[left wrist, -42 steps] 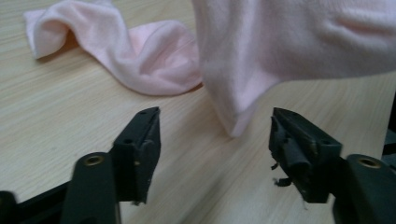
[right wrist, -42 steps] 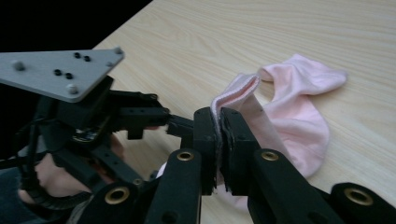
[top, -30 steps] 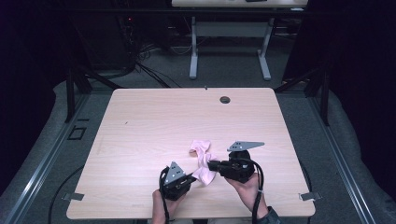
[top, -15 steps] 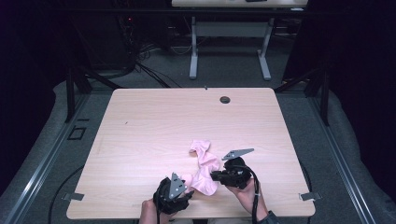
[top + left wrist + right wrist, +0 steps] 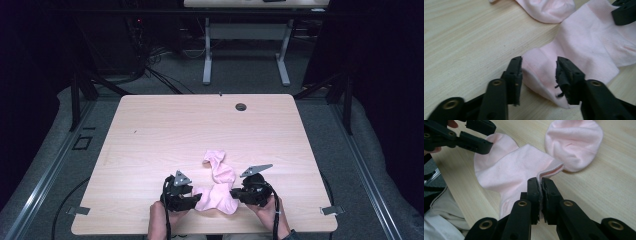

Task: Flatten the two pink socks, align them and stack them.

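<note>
Near edge of the bench: the right hand-held gripper pinches the pink sock; the left hand-held gripper, jaws just closing, straddles its left corner unclamped. The sock has been dragged nearer.

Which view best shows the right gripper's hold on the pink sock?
The right gripper view: the right gripper is shut on the pink sock's edge. The high view shows both small; the left gripper view shows one black jaw at the sock's far side.
</note>
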`<state>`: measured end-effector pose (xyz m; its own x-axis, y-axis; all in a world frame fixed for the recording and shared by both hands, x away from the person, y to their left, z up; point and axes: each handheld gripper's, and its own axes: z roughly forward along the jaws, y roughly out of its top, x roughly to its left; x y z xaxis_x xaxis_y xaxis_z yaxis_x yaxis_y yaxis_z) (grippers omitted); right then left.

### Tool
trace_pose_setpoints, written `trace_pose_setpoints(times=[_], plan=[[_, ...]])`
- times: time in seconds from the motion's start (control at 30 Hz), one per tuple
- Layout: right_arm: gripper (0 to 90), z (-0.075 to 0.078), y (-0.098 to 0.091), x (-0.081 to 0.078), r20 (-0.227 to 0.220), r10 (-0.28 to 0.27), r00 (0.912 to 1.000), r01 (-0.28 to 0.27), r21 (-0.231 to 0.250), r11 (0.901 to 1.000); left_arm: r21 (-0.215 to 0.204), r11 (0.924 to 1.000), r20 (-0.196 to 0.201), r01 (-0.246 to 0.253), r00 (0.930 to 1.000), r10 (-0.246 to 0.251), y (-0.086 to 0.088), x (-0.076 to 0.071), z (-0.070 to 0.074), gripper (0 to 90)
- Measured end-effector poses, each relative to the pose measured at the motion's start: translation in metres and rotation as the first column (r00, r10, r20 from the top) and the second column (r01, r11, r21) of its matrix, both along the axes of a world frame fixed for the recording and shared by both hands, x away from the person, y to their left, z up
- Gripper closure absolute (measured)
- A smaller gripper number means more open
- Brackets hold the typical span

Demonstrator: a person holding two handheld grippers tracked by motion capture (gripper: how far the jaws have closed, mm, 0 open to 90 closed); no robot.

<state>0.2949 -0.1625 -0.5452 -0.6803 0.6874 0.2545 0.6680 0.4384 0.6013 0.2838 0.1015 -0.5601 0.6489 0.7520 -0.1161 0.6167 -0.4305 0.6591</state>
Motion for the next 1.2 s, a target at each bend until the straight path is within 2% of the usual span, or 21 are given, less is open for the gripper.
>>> trace_pose_setpoints(times=[0.1,0.2,0.33,0.4,0.5,0.53,0.57,0.6,0.63,0.67,0.7,0.77,0.83,0.93,0.97,1.1,1.2], plan=[[84.8,-0.001,-0.002,-0.002,-0.004,-0.001,1.0,0.001,-0.011,0.9999,0.023,0.9997,-0.004,0.004,1.0,-0.004,-0.002,-0.001,-0.003,72.4],[84.9,-0.003,-0.004,-0.003,-0.007,-0.007,1.0,0.007,-0.009,0.9999,0.038,0.9992,0.01,0.007,0.9999,-0.007,-0.002,-0.003,-0.004,87.3],[84.9,-0.008,-0.01,-0.005,-0.023,-0.013,0.9997,0.012,-0.026,0.9996,0.03,0.9995,0.015,0.002,0.9999,-0.002,0.001,-0.006,-0.008,89.1],[84.8,-0.012,-0.011,-0.005,-0.032,-0.019,0.9993,0.018,-0.017,0.9997,0.024,0.9997,0.01,-0.003,0.9999,0.003,0.004,-0.008,-0.009,89.2],[83.9,-0.015,-0.014,-0.006,-0.037,-0.022,0.9991,0.021,-0.021,0.9995,-0.013,0.9998,0.015,-0.017,0.9997,0.018,0.009,-0.012,-0.01,88.3],[82.2,-0.014,-0.014,-0.006,-0.035,-0.029,0.999,0.029,-0.016,0.9995,-0.025,0.9993,0.014,-0.029,0.9995,0.029,0.01,-0.013,-0.009,83.6],[78.8,-0.013,-0.014,-0.005,-0.034,-0.025,0.9991,0.024,-0.011,0.9996,-0.038,0.9985,0.024,-0.04,0.9989,0.041,0.012,-0.014,-0.008,74.2],[70.9,-0.01,-0.015,-0.004,-0.037,-0.019,0.9991,0.018,-0.015,0.9997,-0.046,0.9978,0.031,-0.048,0.9983,0.05,0.014,-0.015,-0.007,60.6],[66.2,-0.008,-0.016,-0.002,-0.038,-0.014,0.9992,0.013,-0.02,0.9997,-0.059,0.9969,0.045,-0.052,0.9975,0.055,0.017,-0.015,-0.005,54.7],[60.1,-0.006,-0.017,0.0,-0.033,-0.013,0.9994,0.013,0.001,0.9999,-0.066,0.9953,0.053,-0.07,0.9958,0.074,0.019,-0.016,-0.003,44.3],[56.1,-0.004,-0.018,0.002,-0.027,-0.018,0.9995,0.018,0.0,0.9998,-0.07,0.9948,0.059,-0.073,0.9953,0.077,0.022,-0.016,-0.002,37.7],[49.4,0.0,-0.02,0.006,-0.018,-0.013,0.9997,0.013,0.011,0.9999,-0.087,0.9923,0.067,-0.089,0.9932,0.095,0.028,-0.015,0.0,32.4],[41.5,0.006,-0.021,0.01,-0.002,-0.027,0.9996,0.027,0.0,0.9996,-0.103,0.9881,0.066,-0.114,0.9905,0.121,0.036,-0.015,0.001,25.2],[35.7,0.015,-0.021,0.022,0.025,-0.038,0.999,0.038,0.007,0.9992,-0.104,0.9821,0.066,-0.157,0.9841,0.165,0.049,-0.012,-0.003,15.5],[34.2,0.018,-0.021,0.025,0.025,-0.039,0.9989,0.039,-0.007,0.9992,-0.107,0.9794,0.066,-0.171,0.9817,0.179,0.052,-0.011,-0.004,15.0],[34.3,0.03,-0.016,0.043,0.054,-0.049,0.9973,0.05,-0.01,0.9987,-0.106,0.9716,0.052,-0.212,0.9746,0.218,0.063,-0.009,-0.011,9.4],[36.3,0.038,-0.008,0.058,0.075,-0.045,0.9962,0.048,-0.034,0.9983,-0.099,0.97,0.042,-0.222,0.973,0.227,0.065,-0.008,-0.014,5.3]])
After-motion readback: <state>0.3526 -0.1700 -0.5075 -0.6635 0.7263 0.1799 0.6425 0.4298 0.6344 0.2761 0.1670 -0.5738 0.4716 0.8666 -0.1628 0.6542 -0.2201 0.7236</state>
